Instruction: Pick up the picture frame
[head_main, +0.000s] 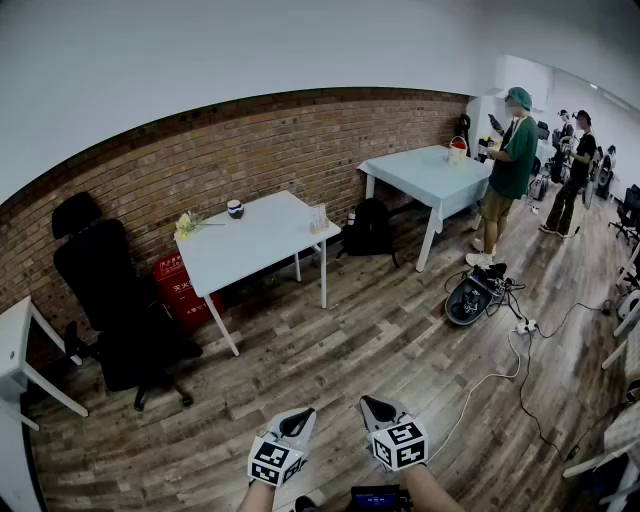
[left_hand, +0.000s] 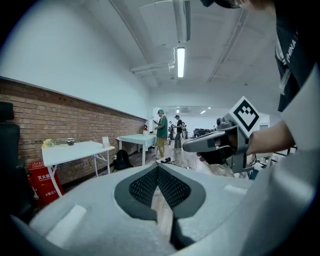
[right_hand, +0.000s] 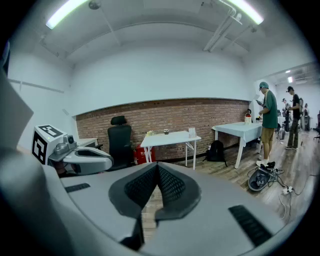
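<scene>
Picture frame (head_main: 319, 218) stands upright at the right-hand end of the white table (head_main: 255, 245), long axis vertical; which way it faces is too small to tell. Left gripper (head_main: 296, 422) and right gripper (head_main: 376, 409): jaws fully closed, empty, well apart from the table.

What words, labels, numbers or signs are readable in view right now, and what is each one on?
"CHINA": white print on a dark shirt, seen in the left gripper view.
Red box: white Chinese characters, too small to read reliably.
Marker cubes: black-and-white square patterns only, no words.
Nothing else is readable.
</scene>
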